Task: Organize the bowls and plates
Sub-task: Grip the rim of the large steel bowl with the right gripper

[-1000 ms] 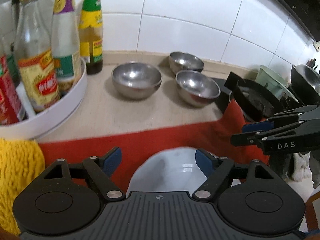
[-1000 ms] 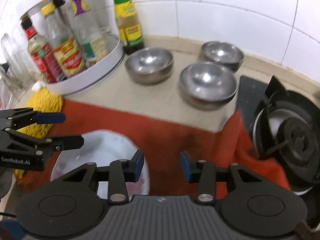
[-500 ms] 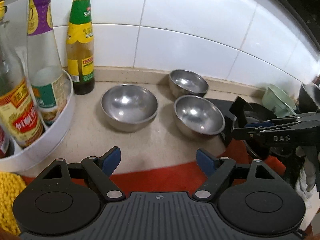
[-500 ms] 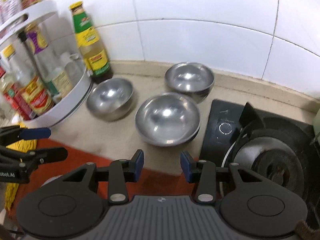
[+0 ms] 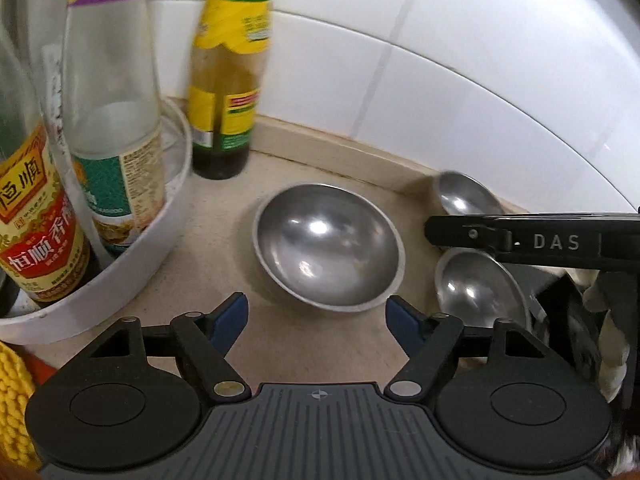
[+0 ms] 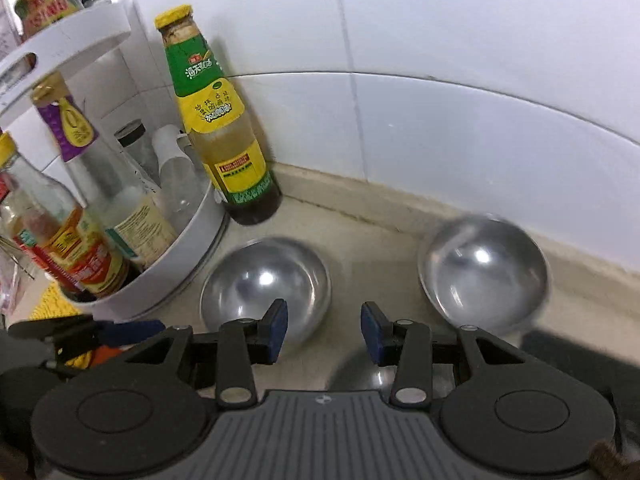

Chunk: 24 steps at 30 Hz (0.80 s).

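Observation:
Three steel bowls stand on the beige counter by the tiled wall. In the left wrist view the left bowl lies just ahead of my open, empty left gripper. The near right bowl and the far bowl are partly hidden behind the right gripper's fingers. In the right wrist view my right gripper is open and empty; the left bowl is under its left finger, the far bowl to the right, the near bowl mostly hidden below.
A white round rack with sauce bottles stands at the left, also in the right wrist view. A green-labelled bottle stands by the wall. A yellow cloth lies at the lower left. The stove edge is at the right.
Both grippers have moved forward toward the wall and down over the steel bowls. The white plate and red cloth have dropped out of view. Both stay open.

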Each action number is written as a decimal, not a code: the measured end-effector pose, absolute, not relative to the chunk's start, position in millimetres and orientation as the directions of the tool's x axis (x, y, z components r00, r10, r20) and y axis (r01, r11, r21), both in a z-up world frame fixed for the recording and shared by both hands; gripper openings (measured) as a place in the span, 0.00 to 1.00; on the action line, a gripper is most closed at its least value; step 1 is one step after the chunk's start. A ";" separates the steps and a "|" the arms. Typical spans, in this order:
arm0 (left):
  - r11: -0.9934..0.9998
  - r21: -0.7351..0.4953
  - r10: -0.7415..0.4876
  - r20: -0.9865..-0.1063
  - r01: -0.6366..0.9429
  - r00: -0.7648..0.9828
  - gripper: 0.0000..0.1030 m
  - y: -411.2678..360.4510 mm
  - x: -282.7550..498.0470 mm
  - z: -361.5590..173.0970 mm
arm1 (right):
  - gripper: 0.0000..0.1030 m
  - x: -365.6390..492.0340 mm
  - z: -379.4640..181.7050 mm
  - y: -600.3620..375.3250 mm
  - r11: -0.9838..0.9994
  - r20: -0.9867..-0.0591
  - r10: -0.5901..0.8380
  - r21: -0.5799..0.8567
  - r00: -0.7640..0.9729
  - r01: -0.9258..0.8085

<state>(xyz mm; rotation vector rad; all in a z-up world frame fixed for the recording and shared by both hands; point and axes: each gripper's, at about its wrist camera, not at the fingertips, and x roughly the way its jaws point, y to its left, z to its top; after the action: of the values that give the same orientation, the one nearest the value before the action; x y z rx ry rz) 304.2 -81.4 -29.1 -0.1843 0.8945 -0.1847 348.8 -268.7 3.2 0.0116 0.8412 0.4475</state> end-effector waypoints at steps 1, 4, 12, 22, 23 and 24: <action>0.968 -0.245 -0.228 -0.755 0.058 0.615 0.73 -80.1 308.1 -31.2 | 0.36 357.0 1.0 -264.4 0.899 -0.721 0.397 0.184 0.568 -0.397; 0.963 -0.270 -0.225 -0.757 0.021 0.613 0.72 -80.2 319.3 -37.7 | 0.36 376.8 -7.8 -255.8 0.889 -0.739 0.405 0.182 0.539 -0.419; 0.965 -0.261 -0.204 -0.780 -0.011 0.591 0.63 -88.3 339.5 -57.9 | 0.27 405.0 -34.0 -246.4 0.873 -0.783 0.428 0.231 0.450 -0.429; 0.976 -0.216 -0.173 -0.803 -0.007 0.570 0.45 -87.0 354.6 -68.2 | 0.19 420.4 -61.8 -234.5 0.886 -0.839 0.383 0.216 0.386 -0.410; 0.978 -0.211 -0.170 -0.804 -0.006 0.570 0.45 -86.6 354.8 -68.2 | 0.19 420.3 -63.3 -234.0 0.886 -0.840 0.384 0.218 0.384 -0.409; 0.979 -0.204 -0.165 -0.804 -0.004 0.571 0.45 -86.8 355.0 -67.8 | 0.19 420.3 -63.7 -234.2 0.885 -0.839 0.389 0.226 0.381 -0.407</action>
<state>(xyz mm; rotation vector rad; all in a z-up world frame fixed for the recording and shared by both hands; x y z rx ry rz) 355.0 -86.8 -67.8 -0.1910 0.9604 -0.0951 420.3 -234.2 -63.7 -0.0191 1.0655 0.5078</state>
